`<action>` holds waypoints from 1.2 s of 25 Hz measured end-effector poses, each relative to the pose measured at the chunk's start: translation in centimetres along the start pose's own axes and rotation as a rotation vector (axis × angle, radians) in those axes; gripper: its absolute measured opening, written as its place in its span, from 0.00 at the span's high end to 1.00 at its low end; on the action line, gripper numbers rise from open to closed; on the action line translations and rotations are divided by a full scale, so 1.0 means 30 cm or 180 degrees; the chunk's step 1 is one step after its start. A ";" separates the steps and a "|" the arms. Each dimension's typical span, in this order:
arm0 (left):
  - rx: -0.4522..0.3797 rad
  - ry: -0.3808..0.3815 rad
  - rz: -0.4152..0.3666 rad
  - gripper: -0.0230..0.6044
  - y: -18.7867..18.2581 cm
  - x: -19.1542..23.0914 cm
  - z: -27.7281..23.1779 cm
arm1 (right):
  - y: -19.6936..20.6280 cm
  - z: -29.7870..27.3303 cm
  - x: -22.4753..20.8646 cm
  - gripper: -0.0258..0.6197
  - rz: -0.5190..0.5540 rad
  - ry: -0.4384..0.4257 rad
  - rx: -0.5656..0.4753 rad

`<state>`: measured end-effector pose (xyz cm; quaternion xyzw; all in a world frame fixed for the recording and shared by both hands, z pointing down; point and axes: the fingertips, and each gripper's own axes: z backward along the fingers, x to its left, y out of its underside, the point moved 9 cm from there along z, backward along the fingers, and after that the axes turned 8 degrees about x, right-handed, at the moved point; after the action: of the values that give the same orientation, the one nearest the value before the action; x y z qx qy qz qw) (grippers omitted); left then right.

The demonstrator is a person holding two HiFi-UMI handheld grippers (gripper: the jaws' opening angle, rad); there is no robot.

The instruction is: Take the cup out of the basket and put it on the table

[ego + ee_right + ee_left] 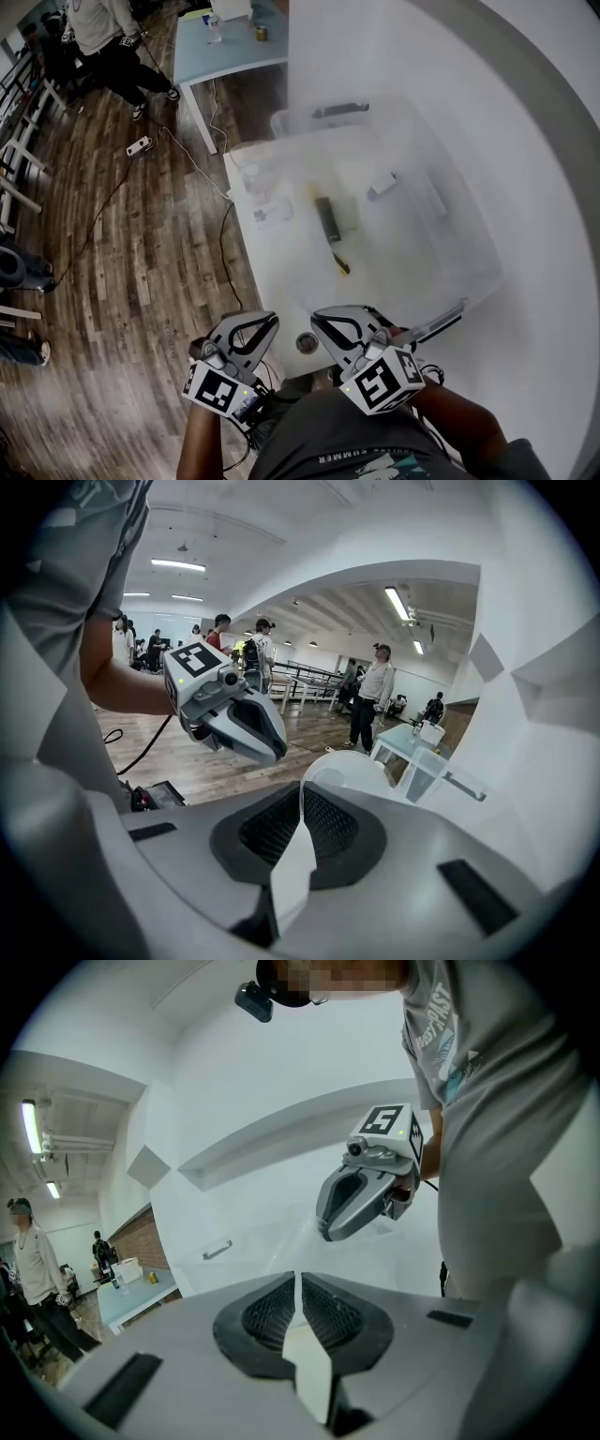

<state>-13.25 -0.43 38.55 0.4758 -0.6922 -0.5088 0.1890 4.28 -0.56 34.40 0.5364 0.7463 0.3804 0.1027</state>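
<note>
A translucent plastic basket (427,220) stands on the white table (281,281). A dark flat object (326,218), a yellowish bit and a small white piece (380,185) lie inside it. I cannot make out a cup in it. A small round grey thing (307,342) sits at the table's near edge. My left gripper (258,328) and right gripper (328,323) hang side by side in front of my chest, short of the table. Both are shut with nothing between the jaws (298,1283) (302,794). Each gripper view shows the other gripper (361,1199) (234,719).
A light blue table (234,52) with a bottle and a can stands at the back. A person (103,28) is at the top left. Cables and a power strip (141,145) lie on the wooden floor. A white wall runs along the right.
</note>
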 end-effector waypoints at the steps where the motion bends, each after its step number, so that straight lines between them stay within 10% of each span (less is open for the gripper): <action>1: 0.0010 0.0000 -0.0002 0.94 0.002 -0.002 -0.002 | 0.011 -0.013 0.005 0.92 -0.0017 -0.0017 0.0021; 30: 0.0238 -0.0153 0.0275 0.94 0.160 -0.065 0.129 | -0.001 -0.219 0.252 0.92 -0.0144 -0.0611 0.0122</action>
<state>-17.46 3.38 41.65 0.4399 -0.7349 -0.4852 0.1762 -2.49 3.08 40.83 0.5553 0.7521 0.3104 0.1721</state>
